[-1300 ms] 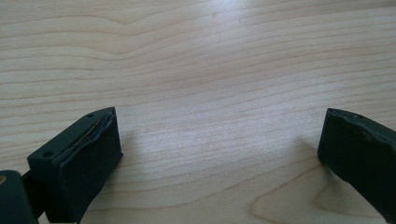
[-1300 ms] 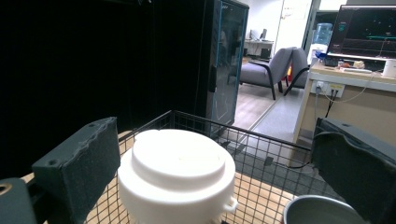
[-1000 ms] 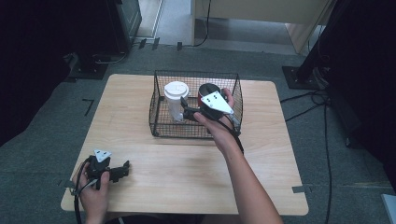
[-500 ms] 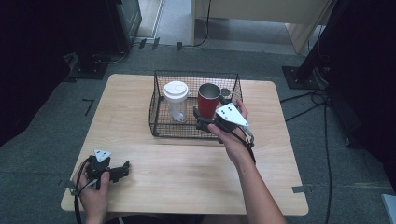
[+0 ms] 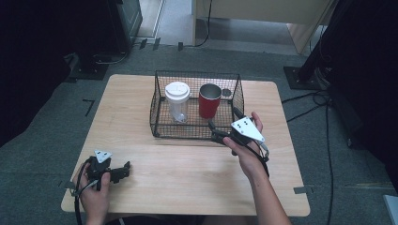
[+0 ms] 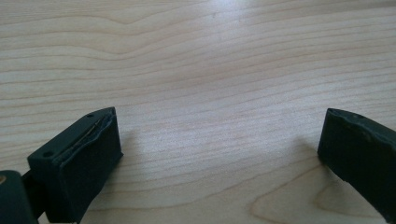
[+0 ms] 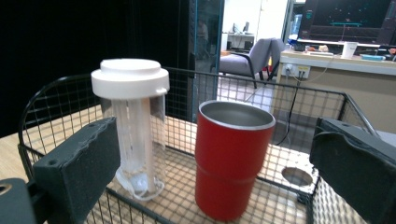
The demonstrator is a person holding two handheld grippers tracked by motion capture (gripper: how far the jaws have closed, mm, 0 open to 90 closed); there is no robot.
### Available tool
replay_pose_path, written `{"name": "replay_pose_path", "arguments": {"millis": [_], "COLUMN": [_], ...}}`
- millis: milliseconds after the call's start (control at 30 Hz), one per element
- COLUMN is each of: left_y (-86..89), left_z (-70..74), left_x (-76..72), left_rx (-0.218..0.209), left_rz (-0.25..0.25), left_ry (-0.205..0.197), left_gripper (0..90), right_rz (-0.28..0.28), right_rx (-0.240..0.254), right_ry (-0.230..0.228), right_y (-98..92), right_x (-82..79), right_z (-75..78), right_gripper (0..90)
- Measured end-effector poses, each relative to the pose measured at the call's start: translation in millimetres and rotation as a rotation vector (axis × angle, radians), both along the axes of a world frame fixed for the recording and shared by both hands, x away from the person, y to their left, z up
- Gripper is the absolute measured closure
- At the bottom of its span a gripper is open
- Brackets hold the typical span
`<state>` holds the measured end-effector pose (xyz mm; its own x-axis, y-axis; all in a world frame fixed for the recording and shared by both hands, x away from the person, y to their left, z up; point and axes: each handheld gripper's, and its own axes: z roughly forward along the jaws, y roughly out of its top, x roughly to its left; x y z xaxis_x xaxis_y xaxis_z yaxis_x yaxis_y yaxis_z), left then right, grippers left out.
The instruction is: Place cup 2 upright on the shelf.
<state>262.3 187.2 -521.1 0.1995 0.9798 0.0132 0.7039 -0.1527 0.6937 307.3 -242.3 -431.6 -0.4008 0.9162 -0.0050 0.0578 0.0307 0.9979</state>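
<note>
A light wooden table [image 5: 187, 183] carries a black wire basket [image 5: 159, 117] just beyond the right gripper [image 5: 220, 132]

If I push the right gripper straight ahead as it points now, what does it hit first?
Probably the wire basket's near rim, which crosses low between the open right gripper and the red tumbler. If it clears the rim, the tumbler comes next. Depth is unclear.

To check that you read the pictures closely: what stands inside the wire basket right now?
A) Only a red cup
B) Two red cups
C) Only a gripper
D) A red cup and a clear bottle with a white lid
D: inside the wire basket the red cup stands upright beside the clear bottle with its white lid.
</note>
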Motion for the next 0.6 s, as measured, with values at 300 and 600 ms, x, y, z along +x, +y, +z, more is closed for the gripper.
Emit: {"name": "replay_pose_path", "arguments": {"millis": [300, 600], "left_y": [0.0, 0.1], "left_z": [-0.1, 0.0], "left_x": [0.0, -0.1], "left_rx": [-0.001, 0.002], "left_rz": [0.000, -0.002], "left_ry": [0.000, 0.000], "left_gripper": [0.0, 0.0], "right_rz": [-0.042, -0.108], "right_rx": [0.008, 0.007], "right_ry": [0.018, 0.040], "right_y": [-24.9, -59.5], "right_x": [-18.8, -38.4], "right_z": [-13.9, -29.2], "right_gripper": [2.2, 2.2]}}
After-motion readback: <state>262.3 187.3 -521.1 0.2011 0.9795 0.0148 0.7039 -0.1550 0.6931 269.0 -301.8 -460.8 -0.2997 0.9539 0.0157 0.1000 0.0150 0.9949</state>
